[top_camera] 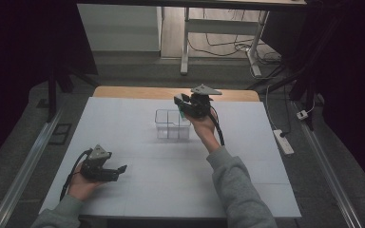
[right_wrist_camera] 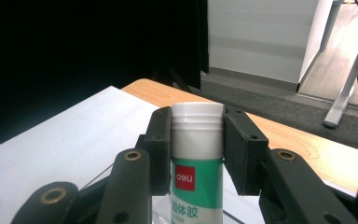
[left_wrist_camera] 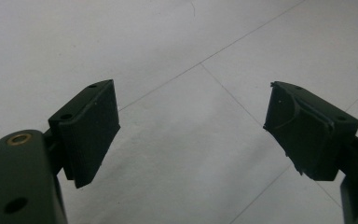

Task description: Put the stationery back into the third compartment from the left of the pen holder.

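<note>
A green and white glue stick (right_wrist_camera: 196, 154) with a white cap stands upright between the jaws of my right gripper (right_wrist_camera: 196, 140), which is shut on it. In the high view the right gripper (top_camera: 184, 105) is held up over the right side of a clear divided box (top_camera: 172, 124) in the middle of the table, and the glue stick (top_camera: 182, 114) is a small green spot at its jaws. My left gripper (top_camera: 120, 172) rests low near the table's front left, open with nothing between its jaws. In the left gripper view its two black pads (left_wrist_camera: 93, 126) stand wide apart over bare white table.
The white table cover (top_camera: 171, 175) spreads around the box, with a wooden table edge (top_camera: 133, 92) at the back. Beyond it stand a white desk frame (top_camera: 185, 42) and cables on the floor. A power strip (top_camera: 283, 141) lies on the floor at the right.
</note>
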A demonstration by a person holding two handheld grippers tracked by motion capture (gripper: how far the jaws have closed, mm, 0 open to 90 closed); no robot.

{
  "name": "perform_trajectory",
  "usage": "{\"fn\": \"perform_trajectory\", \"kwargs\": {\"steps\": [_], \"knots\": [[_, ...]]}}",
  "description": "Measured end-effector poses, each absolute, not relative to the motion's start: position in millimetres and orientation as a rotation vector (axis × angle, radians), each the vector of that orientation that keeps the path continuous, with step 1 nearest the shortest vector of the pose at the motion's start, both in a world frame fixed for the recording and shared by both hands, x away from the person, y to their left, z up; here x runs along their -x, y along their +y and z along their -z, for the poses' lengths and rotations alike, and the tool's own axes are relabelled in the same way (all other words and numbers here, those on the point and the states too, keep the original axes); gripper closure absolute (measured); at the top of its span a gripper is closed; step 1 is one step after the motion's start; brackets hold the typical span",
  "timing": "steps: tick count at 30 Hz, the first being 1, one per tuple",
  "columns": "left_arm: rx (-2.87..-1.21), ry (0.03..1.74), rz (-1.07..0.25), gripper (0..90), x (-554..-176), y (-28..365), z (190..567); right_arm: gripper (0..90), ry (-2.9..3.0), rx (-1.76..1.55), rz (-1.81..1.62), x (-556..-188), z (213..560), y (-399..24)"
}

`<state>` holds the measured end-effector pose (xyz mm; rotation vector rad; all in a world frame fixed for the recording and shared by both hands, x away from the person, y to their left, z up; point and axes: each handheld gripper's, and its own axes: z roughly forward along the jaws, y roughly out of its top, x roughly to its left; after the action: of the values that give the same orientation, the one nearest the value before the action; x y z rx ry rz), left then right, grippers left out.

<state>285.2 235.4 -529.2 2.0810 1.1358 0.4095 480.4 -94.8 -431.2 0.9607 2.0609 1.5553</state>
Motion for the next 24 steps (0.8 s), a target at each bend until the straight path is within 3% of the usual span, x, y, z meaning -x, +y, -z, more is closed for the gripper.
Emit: {"fn": "perform_trajectory", "kwargs": {"steps": [5, 7, 9, 24], "knots": [[-2.085, 1.133, -0.405, 17.1, -285.3, 235.5, 529.3, 62.3, 2.066, -0.988, -1.543, -484.0, 436.2, -98.1], [-2.085, 1.132, -0.4, 17.1, -285.2, 235.4, 529.3, 50.0, 2.058, -0.98, -1.529, -483.2, 437.3, -99.1], [-2.084, 1.132, -0.399, 17.1, -285.2, 235.3, 529.3, 45.2, 2.062, -0.978, -1.535, -481.3, 435.4, -100.7], [-2.085, 1.13, -0.399, 17.1, -285.3, 235.2, 529.1, 45.4, 2.101, -0.915, -1.538, -469.9, 426.6, -108.9]]}}
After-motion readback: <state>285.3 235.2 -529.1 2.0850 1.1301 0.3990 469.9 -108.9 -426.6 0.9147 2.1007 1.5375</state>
